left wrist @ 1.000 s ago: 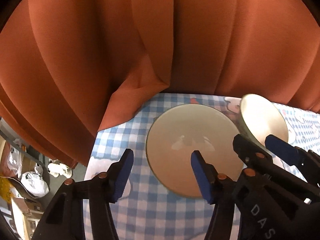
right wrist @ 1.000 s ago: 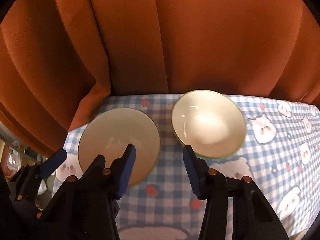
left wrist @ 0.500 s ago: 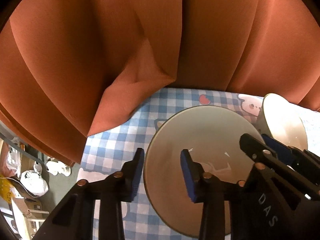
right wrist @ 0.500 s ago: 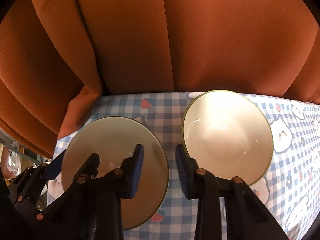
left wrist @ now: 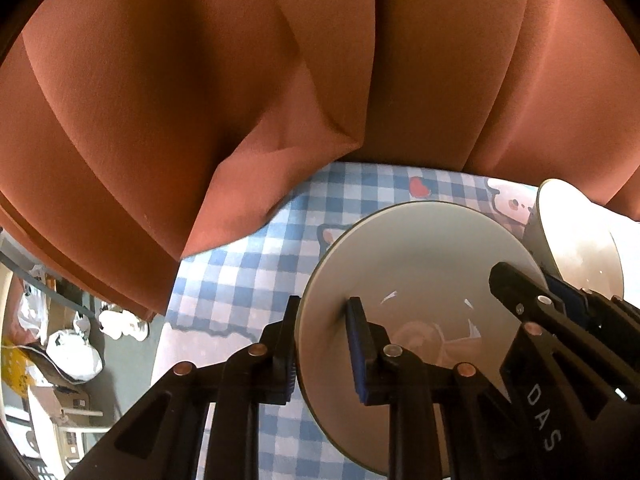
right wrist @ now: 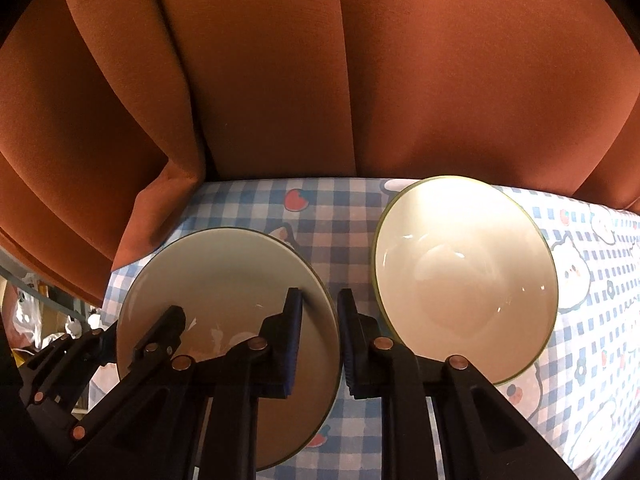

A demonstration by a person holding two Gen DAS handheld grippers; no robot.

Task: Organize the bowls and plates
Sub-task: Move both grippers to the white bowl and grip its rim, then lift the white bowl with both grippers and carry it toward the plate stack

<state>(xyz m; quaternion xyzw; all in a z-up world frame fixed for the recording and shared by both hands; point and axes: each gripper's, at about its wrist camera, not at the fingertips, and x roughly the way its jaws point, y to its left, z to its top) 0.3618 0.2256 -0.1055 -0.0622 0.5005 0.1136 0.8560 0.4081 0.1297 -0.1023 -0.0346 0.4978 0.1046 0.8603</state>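
Observation:
A pale plate (left wrist: 420, 264) with a thin green rim lies on the blue checked tablecloth (left wrist: 256, 276). My left gripper (left wrist: 322, 350) is shut on its left rim, one blue pad under the edge and one on the plate's face. In the right wrist view the same plate (right wrist: 224, 272) has my right gripper (right wrist: 320, 340) shut on its right rim, with the outer finger in the gap beside the bowl. The cream bowl (right wrist: 464, 264) stands upright just right of the plate and nothing holds it. It shows in the left wrist view as the bowl (left wrist: 576, 248) at the right edge.
An orange curtain (right wrist: 360, 80) hangs close behind the table's far edge, and one fold (left wrist: 248, 200) drapes onto the cloth's left corner. Left of the table the floor holds bags and boxes (left wrist: 68, 344). The cloth (right wrist: 600, 320) runs on to the right of the bowl.
Both grippers came down and forward onto the plate. Their jaws closed from wide open onto its left and right rims. The bowl stayed where it was.

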